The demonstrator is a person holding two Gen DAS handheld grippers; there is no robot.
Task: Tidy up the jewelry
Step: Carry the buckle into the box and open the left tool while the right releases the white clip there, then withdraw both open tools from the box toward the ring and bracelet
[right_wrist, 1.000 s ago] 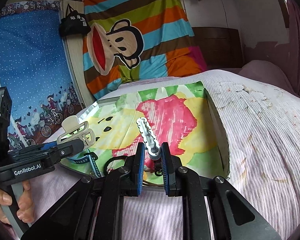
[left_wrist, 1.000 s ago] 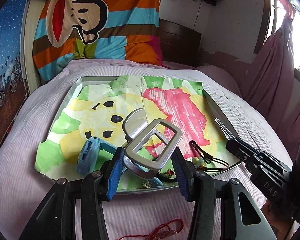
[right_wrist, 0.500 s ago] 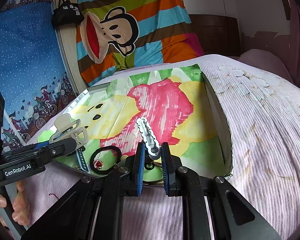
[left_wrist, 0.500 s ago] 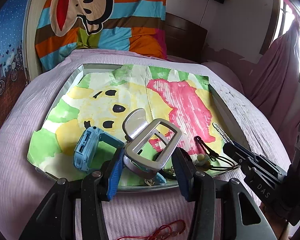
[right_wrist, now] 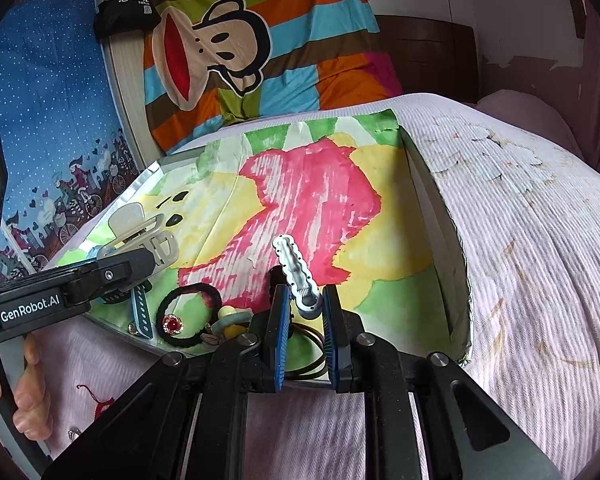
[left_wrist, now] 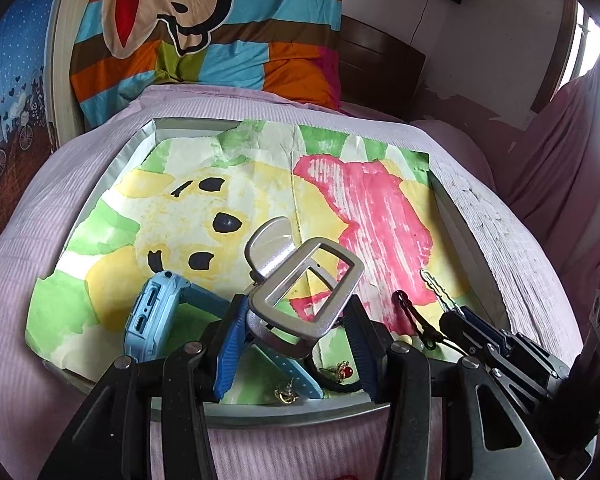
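My left gripper (left_wrist: 296,312) is shut on a silver claw hair clip (left_wrist: 300,284) and holds it over the near edge of a shallow tray (left_wrist: 148,132) lined with a painted paper. My right gripper (right_wrist: 304,300) is shut on a white wavy hair clip (right_wrist: 294,266), also over the tray's near edge. In the tray lie a blue watch (left_wrist: 156,316), a black hair tie with a red gem (right_wrist: 172,324), a small gold charm (left_wrist: 286,394) and a black clip with cords (left_wrist: 416,320).
The tray lies on a pink ribbed bedspread (right_wrist: 520,280). A striped monkey pillow (left_wrist: 204,28) stands behind it. A red cord bracelet (right_wrist: 100,400) lies on the bedspread in front of the tray. A wooden headboard (left_wrist: 380,60) and a pink curtain (left_wrist: 560,140) are at the back right.
Both grippers have moved forward and lower toward the tray's near edge, each still holding its clip. The tray's items now appear closer.
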